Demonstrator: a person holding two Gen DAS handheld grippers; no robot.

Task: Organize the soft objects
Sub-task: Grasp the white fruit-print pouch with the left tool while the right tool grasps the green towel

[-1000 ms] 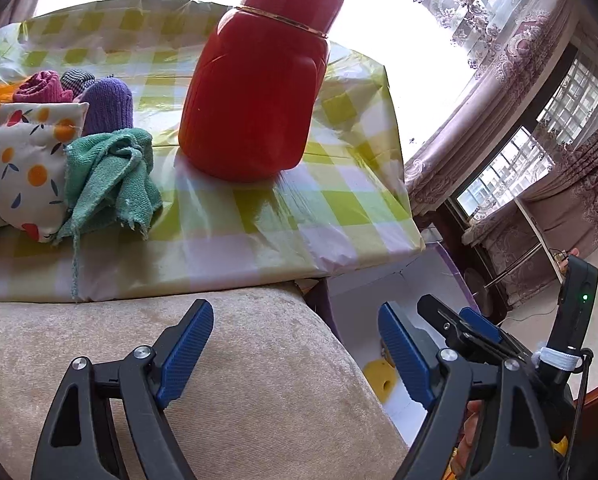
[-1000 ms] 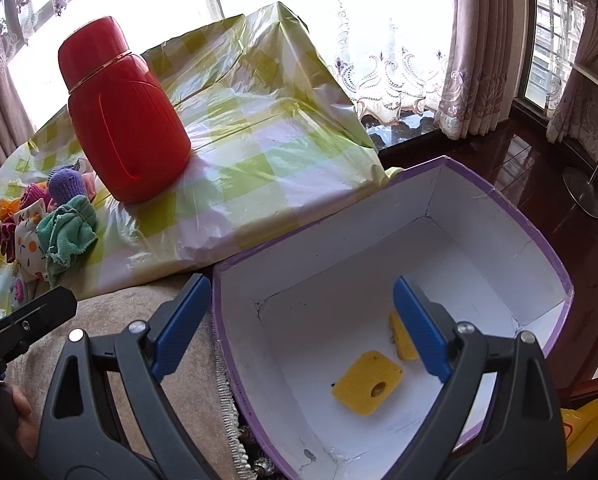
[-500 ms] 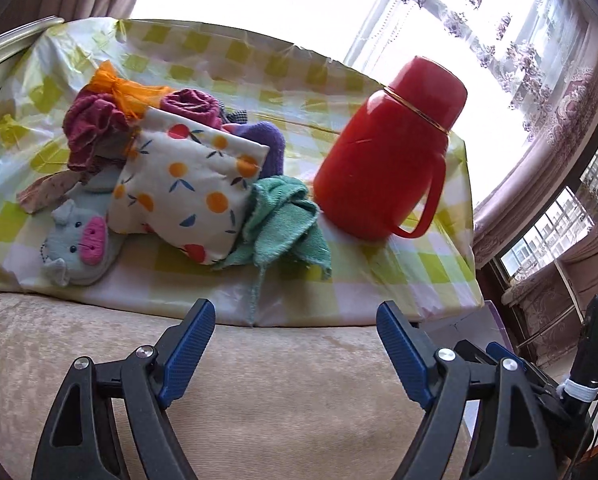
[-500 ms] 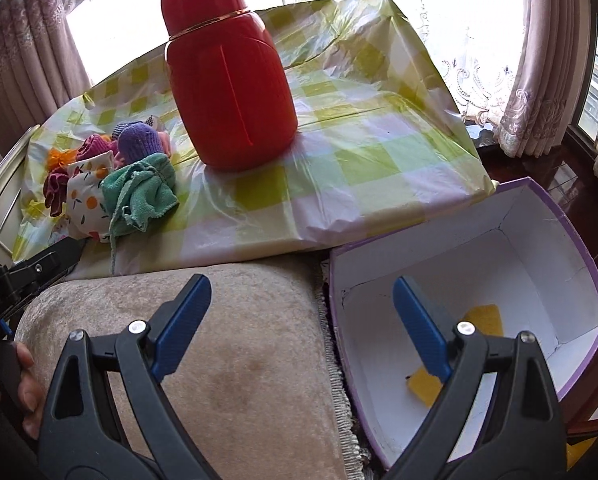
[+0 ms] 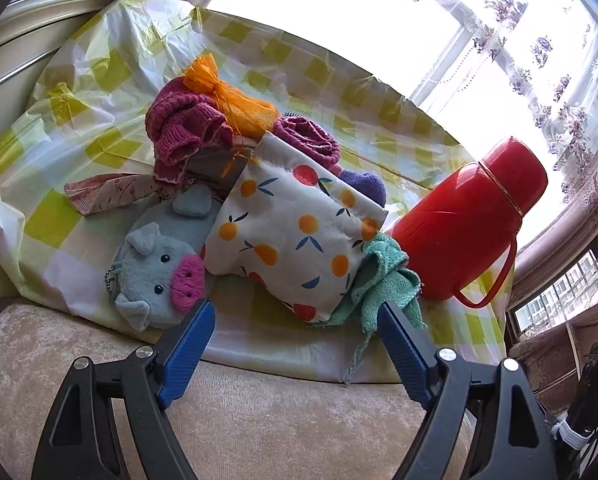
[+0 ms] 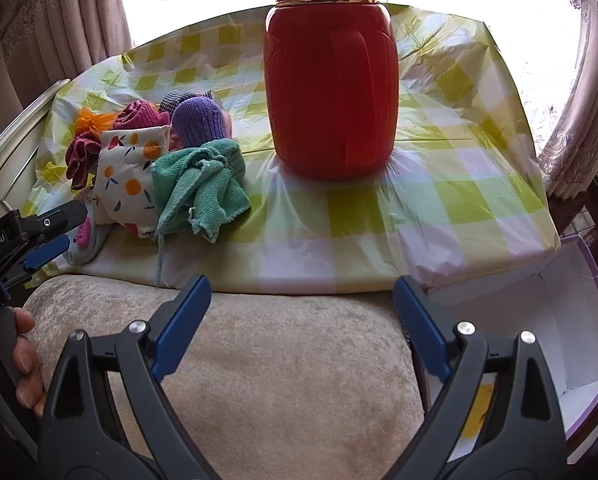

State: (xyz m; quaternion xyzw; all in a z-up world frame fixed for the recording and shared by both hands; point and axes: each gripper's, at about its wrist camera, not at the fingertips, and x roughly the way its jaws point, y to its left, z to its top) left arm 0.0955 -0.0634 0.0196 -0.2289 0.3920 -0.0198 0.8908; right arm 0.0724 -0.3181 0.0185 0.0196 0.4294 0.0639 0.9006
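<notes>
Both views are now facing the heap of soft things on the checked plastic cloth (image 5: 79, 216) covering the worktop, where a second ago they were looking toward the red flask and the white box with the purple rim. The left tool (image 5: 295, 330) is hanging with its blue pads spread wide and nothing between them, just short of the grey pig plush (image 5: 155, 268) and the fruit-print pouch (image 5: 295, 232), which are lying against each other at the near edge of the pile. A green towel (image 5: 383, 280) is slumping off the pouch's right side beside the red flask (image 5: 463, 224); behind are sitting maroon knitted pieces (image 5: 183, 128), an orange mesh bag (image 5: 231, 100) and a purple knit (image 5: 363, 184).

The right tool (image 6: 301, 312) is also gaping and empty, now over the beige cushion (image 6: 279, 380), with the white box (image 6: 571, 320) sliding off to its right edge; a yellow sponge (image 6: 479, 404) is showing inside it behind the tool's arm. A hand (image 6: 19, 360) is gripping the left tool's handle at the far left of that view.

The swing away from the box suggests a drop-off is finished and the next pick is starting. Most of the pile is still waiting on the worktop, so the sorting looks far from done; the pig or the pouch seems the nearest candidate for the left tool
</notes>
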